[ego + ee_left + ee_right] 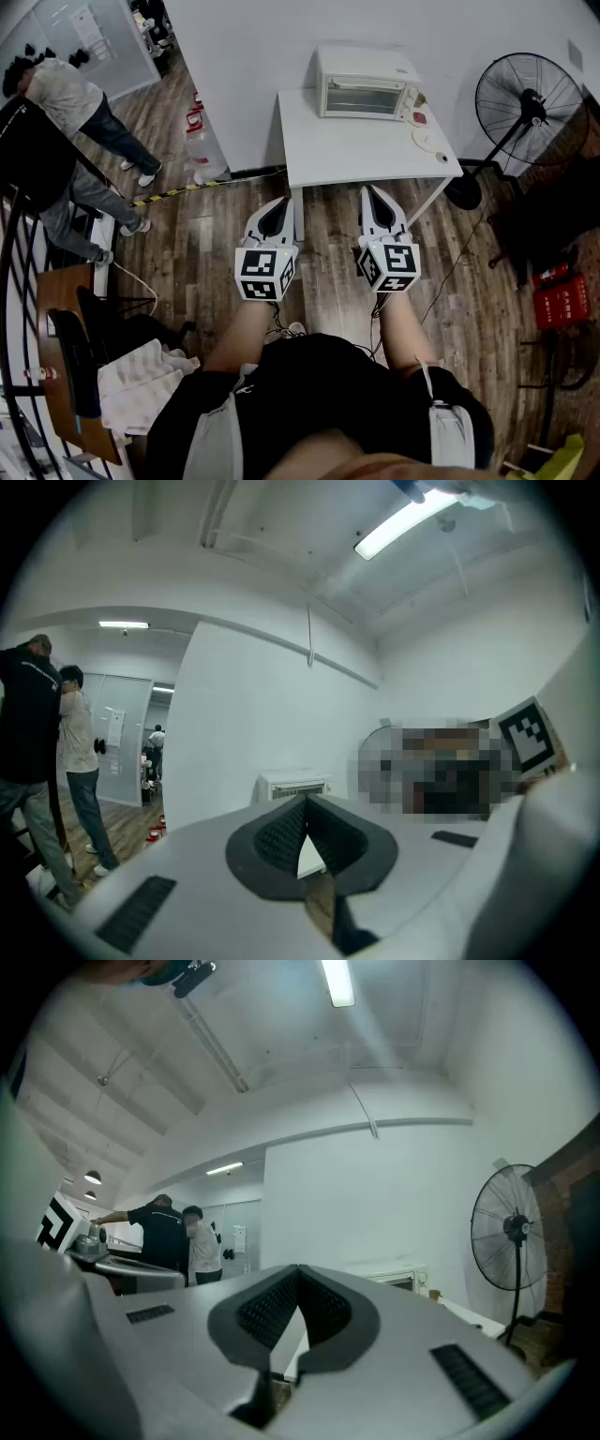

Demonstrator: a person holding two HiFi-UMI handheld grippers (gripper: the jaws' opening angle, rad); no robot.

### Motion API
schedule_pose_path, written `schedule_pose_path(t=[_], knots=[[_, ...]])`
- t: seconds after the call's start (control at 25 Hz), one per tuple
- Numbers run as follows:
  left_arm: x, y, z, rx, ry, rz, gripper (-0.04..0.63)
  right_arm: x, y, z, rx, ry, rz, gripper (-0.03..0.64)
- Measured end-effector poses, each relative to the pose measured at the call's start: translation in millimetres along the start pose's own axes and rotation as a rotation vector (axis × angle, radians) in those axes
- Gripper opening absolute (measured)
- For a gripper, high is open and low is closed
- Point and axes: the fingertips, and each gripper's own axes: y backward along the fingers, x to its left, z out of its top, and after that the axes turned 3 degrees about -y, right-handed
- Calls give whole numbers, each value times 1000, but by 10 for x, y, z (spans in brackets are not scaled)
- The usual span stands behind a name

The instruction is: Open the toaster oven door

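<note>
Two claws pinched together on nothing, left gripper (pixel 279 202) and right gripper (pixel 368 191), well short of the white boxy toaster oven (pixel 364 86); arriving unopened, they'd likely just shove its glass door (pixel 360 98).

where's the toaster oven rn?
Head view, top centre: the toaster oven sits at the back of the white table, against the wall, standing fan to its right.

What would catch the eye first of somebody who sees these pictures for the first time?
First come the left tongs and the right tongs, side by side in the middle of the head view, both shut and empty, pointing at a white table. At the far edge of that table, against the wall, stands the white toaster oven with its door shut. A big black fan stands on the floor to the right.
</note>
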Motion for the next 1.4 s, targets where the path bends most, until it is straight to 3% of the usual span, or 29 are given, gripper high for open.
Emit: schedule_pose_path(t=[0.52, 1.4], knots=[[155, 36, 41, -9, 0, -9, 12, 88, -72, 30, -6, -5, -39, 3], [926, -328, -115, -11, 21, -72, 13, 283, -717, -146, 1, -14, -117, 3]])
